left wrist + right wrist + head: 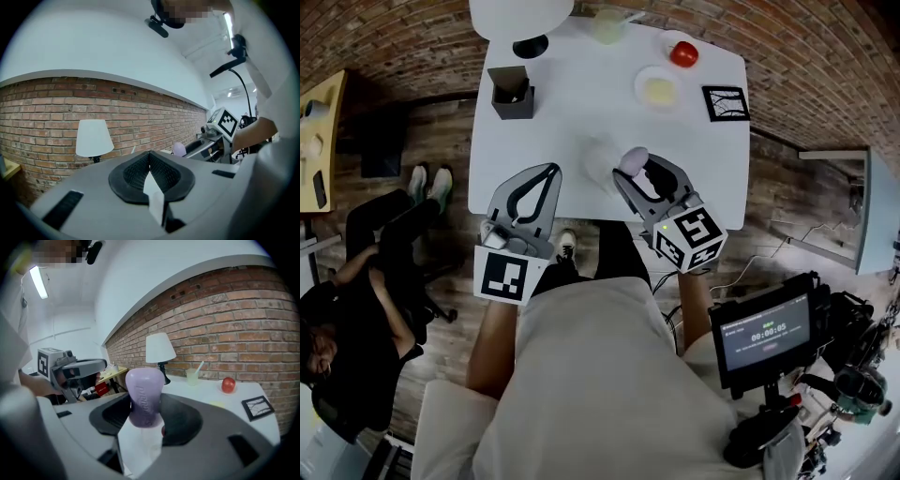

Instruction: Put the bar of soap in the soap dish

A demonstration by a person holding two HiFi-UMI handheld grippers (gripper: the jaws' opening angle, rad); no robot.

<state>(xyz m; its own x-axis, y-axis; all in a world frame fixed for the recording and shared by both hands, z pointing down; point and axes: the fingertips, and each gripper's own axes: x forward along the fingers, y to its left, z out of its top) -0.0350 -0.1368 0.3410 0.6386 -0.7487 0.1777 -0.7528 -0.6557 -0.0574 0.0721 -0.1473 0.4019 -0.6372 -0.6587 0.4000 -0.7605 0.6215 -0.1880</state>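
The lilac bar of soap [633, 157] stands upright between the jaws of my right gripper [637, 172], which is shut on it just above the near part of the white table [572, 112]. In the right gripper view the soap [144, 397] fills the middle and carries embossed lettering. A pale white rounded dish-like shape [598, 161] lies on the table just left of the soap. Farther back sits a small white dish [658, 90] with a pale yellow inside. My left gripper [553, 171] hangs over the table's near left edge, its jaws shut on nothing.
At the back stand a white lamp [521, 15], a pale cup [607, 25] and a red apple [683, 54] on a saucer. A black box [512, 92] is back left, a framed picture [726, 102] at right. A person [356, 281] sits at left.
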